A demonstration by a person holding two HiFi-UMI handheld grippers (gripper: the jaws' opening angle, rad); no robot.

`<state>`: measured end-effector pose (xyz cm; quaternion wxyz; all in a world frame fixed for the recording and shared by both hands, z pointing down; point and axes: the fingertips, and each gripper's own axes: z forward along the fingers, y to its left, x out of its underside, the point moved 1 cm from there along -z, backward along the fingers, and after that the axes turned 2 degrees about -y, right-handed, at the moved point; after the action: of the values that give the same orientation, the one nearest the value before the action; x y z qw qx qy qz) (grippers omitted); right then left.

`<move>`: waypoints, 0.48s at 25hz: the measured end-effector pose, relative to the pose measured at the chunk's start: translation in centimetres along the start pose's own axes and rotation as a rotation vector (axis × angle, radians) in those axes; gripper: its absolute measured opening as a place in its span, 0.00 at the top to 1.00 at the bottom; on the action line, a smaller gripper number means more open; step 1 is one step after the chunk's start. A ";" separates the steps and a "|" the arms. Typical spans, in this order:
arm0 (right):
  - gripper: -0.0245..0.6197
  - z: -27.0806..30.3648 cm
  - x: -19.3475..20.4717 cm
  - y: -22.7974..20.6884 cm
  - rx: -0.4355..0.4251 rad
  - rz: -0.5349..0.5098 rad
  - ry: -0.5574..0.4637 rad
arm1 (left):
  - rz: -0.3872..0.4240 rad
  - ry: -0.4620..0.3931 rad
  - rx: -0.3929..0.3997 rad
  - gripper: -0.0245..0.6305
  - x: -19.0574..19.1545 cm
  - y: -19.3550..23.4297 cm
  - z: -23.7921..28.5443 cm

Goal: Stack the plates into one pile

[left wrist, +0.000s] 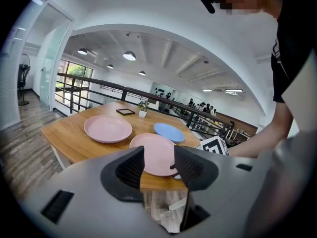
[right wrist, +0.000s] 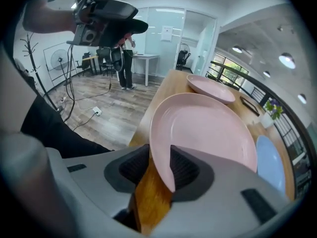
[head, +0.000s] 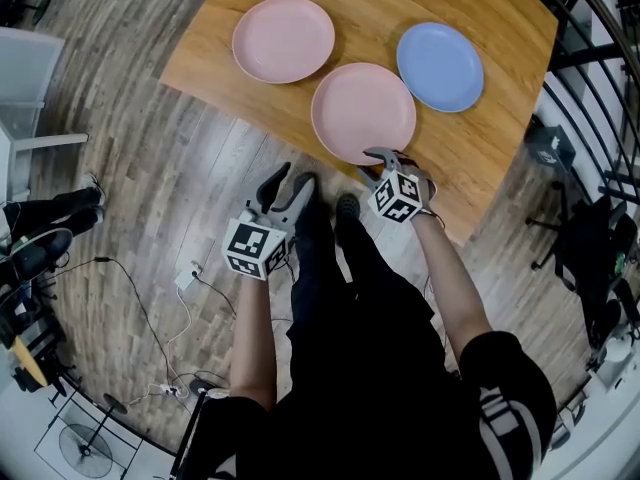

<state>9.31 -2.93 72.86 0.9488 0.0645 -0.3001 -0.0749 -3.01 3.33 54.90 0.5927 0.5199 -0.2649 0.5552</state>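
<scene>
Three plates lie on the wooden table (head: 505, 13): a far pink plate (head: 284, 39), a blue plate (head: 440, 66) and a near pink plate (head: 363, 111) at the table's front edge. My right gripper (head: 386, 158) is at that near plate's front rim. In the right gripper view the near pink plate (right wrist: 208, 133) has its rim between the jaws of the right gripper (right wrist: 159, 165), with both pads against it. My left gripper (head: 288, 184) hangs over the floor, short of the table. It (left wrist: 158, 167) stands open and holds nothing.
A small potted plant (left wrist: 142, 111) and a dark frame (left wrist: 126, 111) sit at the table's far side. A black railing (head: 590, 58) runs to the right of the table. Cables and a power strip (head: 165, 390) lie on the wood floor at the left. The person's legs stand below the grippers.
</scene>
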 end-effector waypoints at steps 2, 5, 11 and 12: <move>0.75 0.0 0.1 0.1 0.001 -0.022 0.012 | 0.007 -0.003 -0.004 0.67 0.1 0.1 -0.1; 0.76 0.0 0.1 0.1 0.004 -0.026 0.011 | 0.000 -0.001 -0.004 0.67 0.2 -0.1 -0.1; 0.81 0.2 0.1 0.3 0.003 -0.084 0.024 | -0.018 0.002 -0.003 0.67 0.3 -0.1 0.2; 0.83 0.2 0.2 0.4 0.000 -0.103 0.027 | -0.021 0.001 -0.003 0.67 0.4 -0.2 0.2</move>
<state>9.40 -2.56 73.24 0.9477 0.0808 -0.2834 -0.1226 -2.63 3.28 55.23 0.5994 0.5213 -0.2600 0.5490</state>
